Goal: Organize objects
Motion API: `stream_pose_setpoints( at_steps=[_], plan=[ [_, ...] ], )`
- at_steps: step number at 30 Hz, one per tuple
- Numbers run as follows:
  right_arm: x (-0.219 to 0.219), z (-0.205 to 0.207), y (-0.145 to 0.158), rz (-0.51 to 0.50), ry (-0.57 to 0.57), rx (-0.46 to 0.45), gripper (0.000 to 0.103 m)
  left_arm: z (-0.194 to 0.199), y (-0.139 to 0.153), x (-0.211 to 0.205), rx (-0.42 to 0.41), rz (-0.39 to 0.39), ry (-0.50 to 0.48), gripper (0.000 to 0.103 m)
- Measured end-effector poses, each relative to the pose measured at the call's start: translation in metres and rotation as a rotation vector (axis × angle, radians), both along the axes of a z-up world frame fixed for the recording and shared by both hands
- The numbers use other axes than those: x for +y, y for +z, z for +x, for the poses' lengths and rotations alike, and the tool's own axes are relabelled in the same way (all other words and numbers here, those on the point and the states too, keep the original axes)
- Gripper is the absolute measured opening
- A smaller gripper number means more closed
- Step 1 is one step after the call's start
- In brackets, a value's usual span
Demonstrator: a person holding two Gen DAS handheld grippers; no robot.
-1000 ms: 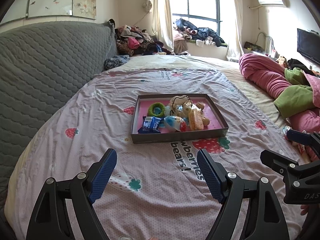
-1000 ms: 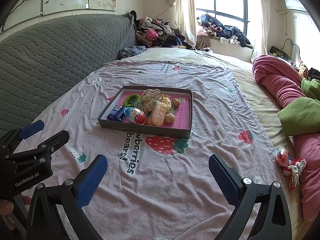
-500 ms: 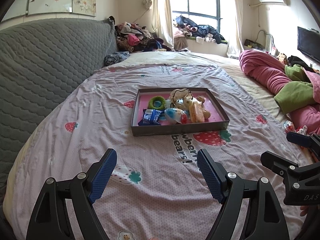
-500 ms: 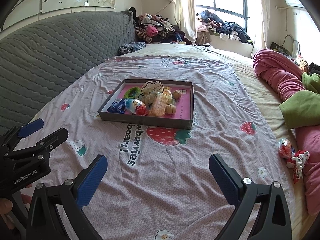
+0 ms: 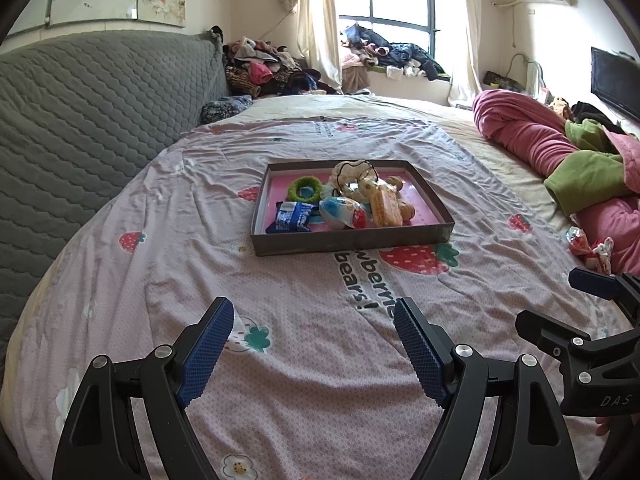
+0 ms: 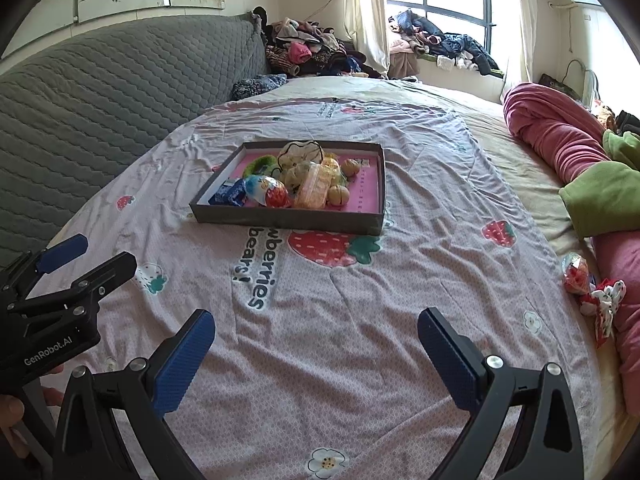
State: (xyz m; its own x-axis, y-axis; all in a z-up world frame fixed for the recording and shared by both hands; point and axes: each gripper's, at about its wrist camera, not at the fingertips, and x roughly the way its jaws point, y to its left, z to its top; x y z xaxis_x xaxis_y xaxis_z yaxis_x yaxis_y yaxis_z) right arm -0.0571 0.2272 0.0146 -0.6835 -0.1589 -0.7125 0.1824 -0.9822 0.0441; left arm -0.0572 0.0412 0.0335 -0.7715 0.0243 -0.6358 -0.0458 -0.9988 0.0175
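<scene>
Blue ribbed pads line both fingers of the left hand-held gripper (image 5: 310, 344), which hovers low over the pink strawberry-print bedsheet (image 5: 168, 248) with its fingers spread wide and nothing between them, pointing toward the tray. Beside it, the right hand-held gripper (image 6: 316, 354) sits at much the same height, likewise wide apart and empty, aimed the same way; each tool shows at the edge of the other's view.

Well ahead of both, near the middle of the bed, lies a shallow dark-walled tray (image 5: 352, 238) with a pink floor. From the left wrist view its long axis runs across the frame, a long wall facing the grippers; from the right wrist view it appears slightly turned. Inside it are a blue snack packet (image 5: 294, 216), a green fuzzy ring (image 5: 306, 189), a foil-wrapped chocolate egg (image 6: 267, 191), a clear yellowish packet (image 6: 314, 188) lying lengthwise front to back, and walnuts (image 6: 338, 195).

At the bed's right edge, against the pink quilt (image 6: 560, 132), 1 more wrapped egg (image 6: 576, 273) lies with a small red-and-white toy (image 6: 606, 298) just beside it, well apart from the tray.
</scene>
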Motion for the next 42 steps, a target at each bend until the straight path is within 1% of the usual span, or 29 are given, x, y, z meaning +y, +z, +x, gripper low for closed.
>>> stream_pose_setpoints(
  at_steps=[10, 32, 42],
  plan=[
    [0.004, 0.004, -0.018, -0.006, -0.008, -0.02, 0.102, -0.002, -0.019, -0.003, -0.023, 0.002, 0.013, 0.084],
    [0.004, 0.014, -0.041, -0.003, -0.009, -0.017, 0.102, -0.001, -0.045, -0.003, -0.043, 0.009, 0.016, 0.084],
    [0.003, 0.015, -0.047, -0.005, -0.009, -0.016, 0.102, -0.002, -0.057, -0.005, -0.053, 0.009, 0.019, 0.084]
  ],
)
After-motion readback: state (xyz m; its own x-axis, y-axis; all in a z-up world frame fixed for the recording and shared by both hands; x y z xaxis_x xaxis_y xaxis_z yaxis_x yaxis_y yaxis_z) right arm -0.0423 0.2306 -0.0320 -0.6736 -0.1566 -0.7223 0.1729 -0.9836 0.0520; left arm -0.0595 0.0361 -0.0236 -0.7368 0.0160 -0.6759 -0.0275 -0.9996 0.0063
